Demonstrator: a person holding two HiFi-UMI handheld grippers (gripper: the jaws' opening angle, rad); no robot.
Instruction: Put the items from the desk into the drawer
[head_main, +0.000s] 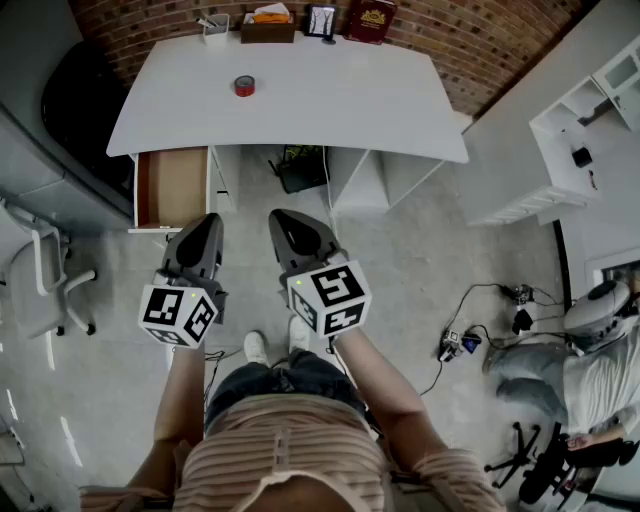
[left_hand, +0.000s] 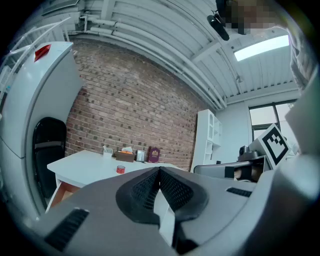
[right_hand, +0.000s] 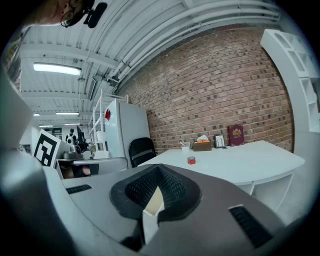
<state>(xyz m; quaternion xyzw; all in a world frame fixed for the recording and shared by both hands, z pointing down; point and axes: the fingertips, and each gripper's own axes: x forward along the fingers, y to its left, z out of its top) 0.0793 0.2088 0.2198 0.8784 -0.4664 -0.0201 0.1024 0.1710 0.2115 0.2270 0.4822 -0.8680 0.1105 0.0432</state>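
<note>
A red tape roll lies on the white desk, also seen as the red tape roll and the red tape roll. At the desk's back edge stand a white cup, a tissue box, a photo frame and a red book. The wooden drawer at the desk's left stands pulled out. My left gripper and right gripper are shut and hold nothing, well short of the desk, above the floor.
A black chair stands left of the desk and a white office chair nearer me on the left. A black box sits under the desk. White shelving, floor cables and a seated person are on the right.
</note>
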